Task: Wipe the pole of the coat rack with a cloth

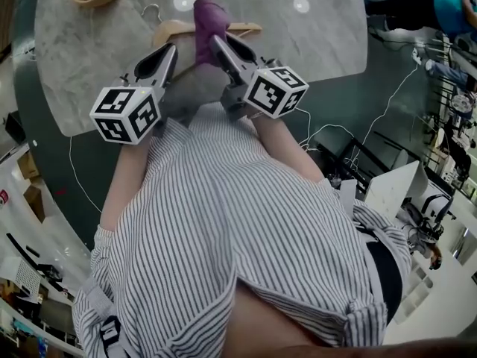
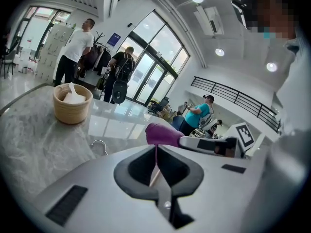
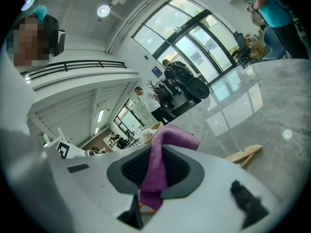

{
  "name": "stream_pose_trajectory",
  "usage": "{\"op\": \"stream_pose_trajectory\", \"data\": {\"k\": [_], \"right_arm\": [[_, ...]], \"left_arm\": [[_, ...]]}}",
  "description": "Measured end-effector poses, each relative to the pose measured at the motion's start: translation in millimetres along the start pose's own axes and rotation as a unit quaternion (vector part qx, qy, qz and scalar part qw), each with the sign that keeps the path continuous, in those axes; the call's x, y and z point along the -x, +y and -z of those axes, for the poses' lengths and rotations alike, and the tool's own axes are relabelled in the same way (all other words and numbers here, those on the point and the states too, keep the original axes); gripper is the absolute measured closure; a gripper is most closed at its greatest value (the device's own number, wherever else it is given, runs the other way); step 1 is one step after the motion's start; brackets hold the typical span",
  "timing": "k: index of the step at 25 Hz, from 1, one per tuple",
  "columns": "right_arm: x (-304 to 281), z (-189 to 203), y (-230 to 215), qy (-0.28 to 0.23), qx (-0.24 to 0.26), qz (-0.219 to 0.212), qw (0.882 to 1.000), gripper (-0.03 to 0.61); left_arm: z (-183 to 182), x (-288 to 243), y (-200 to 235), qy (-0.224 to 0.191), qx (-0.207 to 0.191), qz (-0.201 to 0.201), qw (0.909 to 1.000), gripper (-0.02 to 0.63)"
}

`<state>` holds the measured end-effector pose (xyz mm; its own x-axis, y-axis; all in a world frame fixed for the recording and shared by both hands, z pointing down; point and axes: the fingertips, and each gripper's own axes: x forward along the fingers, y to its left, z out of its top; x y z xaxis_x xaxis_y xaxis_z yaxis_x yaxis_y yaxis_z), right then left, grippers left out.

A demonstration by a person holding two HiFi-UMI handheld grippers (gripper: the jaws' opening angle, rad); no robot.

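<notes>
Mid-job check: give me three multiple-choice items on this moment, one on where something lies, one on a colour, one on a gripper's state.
1. Where does the wooden hanger lie?
A. hanging on a rail
B. on the marble table
C. on a chair seat

2. What colour is the cloth?
A. purple
B. white
C. green

3. How does the right hand-held gripper stand?
A. open and empty
B. shut on the wooden hanger
C. shut on the cloth

Answers:
1 B: the head view shows the hanger flat on the table top, beyond both grippers.
2 A: it is purple in all three views.
3 C: the right gripper view shows the cloth pinched between the closed jaws, with a fold sticking out past them.
</notes>
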<state>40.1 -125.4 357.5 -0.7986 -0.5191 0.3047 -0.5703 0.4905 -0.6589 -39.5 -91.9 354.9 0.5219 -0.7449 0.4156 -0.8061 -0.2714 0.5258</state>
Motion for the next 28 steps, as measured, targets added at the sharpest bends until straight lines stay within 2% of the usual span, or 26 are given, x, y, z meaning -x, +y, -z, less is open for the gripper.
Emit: {"op": "stream_pose_trajectory", "data": {"k": [6,9,15,22,28], "right_arm": [[-1.0,11.1,-5.0,0.007,-0.007,0.016,1.0,0.512],[-0.7,14.6,-8.0,0.012,-0.013,0.024,1.0,0.511],[-2.2,21.4,-15.0,0.019,-0.017,0.03,0.999,0.512],[-5.2,29.2,-23.5,0.032,-0.013,0.039,0.999,0.512],[-6.8,35.2,-29.8,0.042,-0.011,0.053,0.998,0.512]], "left_arm": [[11.5,2.4,5.5,0.025,-0.018,-0.002,0.9995,0.594],[16.2,2.8,11.4,0.033,-0.023,-0.02,0.999,0.594],[35.1,3.2,27.4,0.068,-0.021,-0.036,0.9968,0.594],[50.5,5.5,45.9,0.089,-0.02,-0.062,0.9939,0.592],[60.4,3.5,55.1,0.109,-0.021,-0.059,0.992,0.592]]}}
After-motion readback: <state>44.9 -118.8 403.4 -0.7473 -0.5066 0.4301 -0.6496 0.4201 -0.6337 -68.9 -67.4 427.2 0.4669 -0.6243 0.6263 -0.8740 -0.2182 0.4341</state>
